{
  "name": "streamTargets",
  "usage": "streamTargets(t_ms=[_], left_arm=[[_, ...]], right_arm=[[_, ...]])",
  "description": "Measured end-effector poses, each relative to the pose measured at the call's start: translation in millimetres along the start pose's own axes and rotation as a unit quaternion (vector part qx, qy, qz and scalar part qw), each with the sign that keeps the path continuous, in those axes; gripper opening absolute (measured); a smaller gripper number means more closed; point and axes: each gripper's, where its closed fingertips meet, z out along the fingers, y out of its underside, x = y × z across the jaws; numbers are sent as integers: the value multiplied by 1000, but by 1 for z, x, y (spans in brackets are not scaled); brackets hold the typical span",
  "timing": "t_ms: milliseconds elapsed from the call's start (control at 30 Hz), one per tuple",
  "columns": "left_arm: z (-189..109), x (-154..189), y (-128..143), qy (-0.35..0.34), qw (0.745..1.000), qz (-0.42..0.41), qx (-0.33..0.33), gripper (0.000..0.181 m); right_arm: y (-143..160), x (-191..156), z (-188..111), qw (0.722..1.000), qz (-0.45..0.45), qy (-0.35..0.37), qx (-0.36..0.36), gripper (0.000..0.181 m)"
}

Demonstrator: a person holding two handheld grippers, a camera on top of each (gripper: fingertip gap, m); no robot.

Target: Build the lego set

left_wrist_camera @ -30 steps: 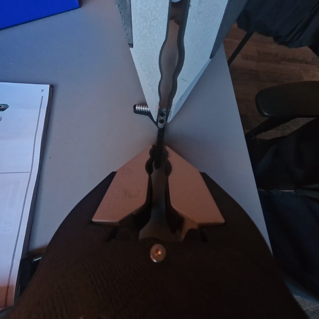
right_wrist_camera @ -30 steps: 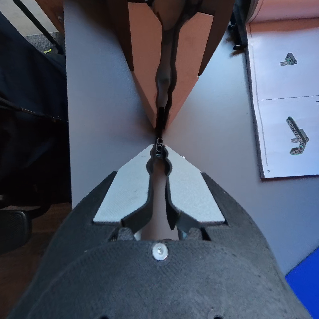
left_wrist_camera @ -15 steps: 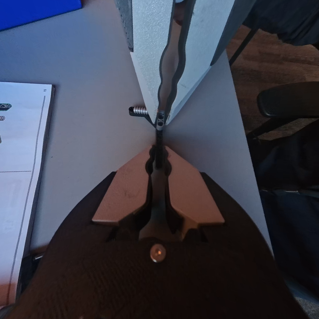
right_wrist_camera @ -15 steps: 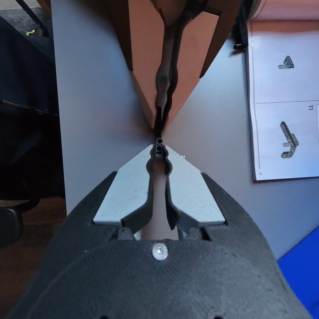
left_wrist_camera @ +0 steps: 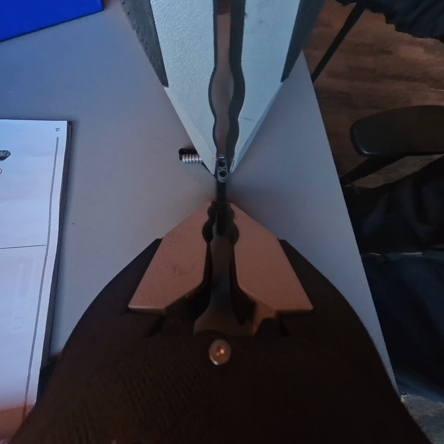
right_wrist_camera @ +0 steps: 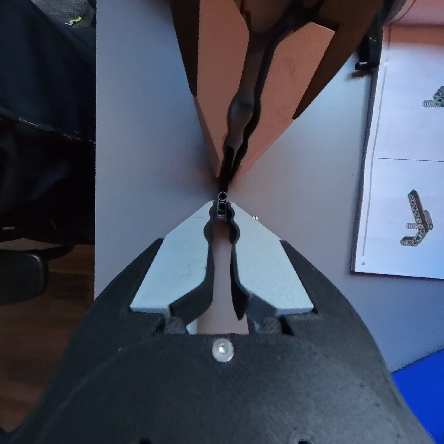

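Observation:
My left gripper (left_wrist_camera: pixel 221 205), with tan fingers, is shut on a thin black lego beam (left_wrist_camera: pixel 221 192) that sticks forward from its tips. My right gripper (right_wrist_camera: pixel 222 204), with light grey fingers, is shut on a small grey two-hole connector (right_wrist_camera: pixel 222 197). The two grippers face each other tip to tip above the grey table. The beam's end meets the connector (left_wrist_camera: pixel 222 171). In the right wrist view the left gripper (right_wrist_camera: pixel 224 176) comes down from the top, tilted, with the black beam (right_wrist_camera: pixel 227 165) in it. A silver ribbed piece (left_wrist_camera: pixel 190 158) shows at the right gripper's side.
An open instruction booklet (left_wrist_camera: pixel 26 216) lies on the grey table (left_wrist_camera: pixel 108 96) and also shows in the right wrist view (right_wrist_camera: pixel 408 168). A blue object (left_wrist_camera: pixel 36 14) sits at the table's far corner. Loose black parts (right_wrist_camera: pixel 367 55) lie by the booklet. A dark chair (left_wrist_camera: pixel 396 134) stands past the table edge.
Both grippers stay shut on their pieces, tip to tip. The left gripper has tilted a little as seen from the right wrist view, and both views have shifted slightly.

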Motion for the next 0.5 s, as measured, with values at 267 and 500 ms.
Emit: streamTargets(t_ms=[267,500], left_arm=[[0,0,0,-5,1000,5,0,6],[-3,-3,-2,-19,1000,19,4,18]], right_arm=[[0,1,0,999,30,-25,10,5],[0,1,0,1000,22,-5,11,5]])
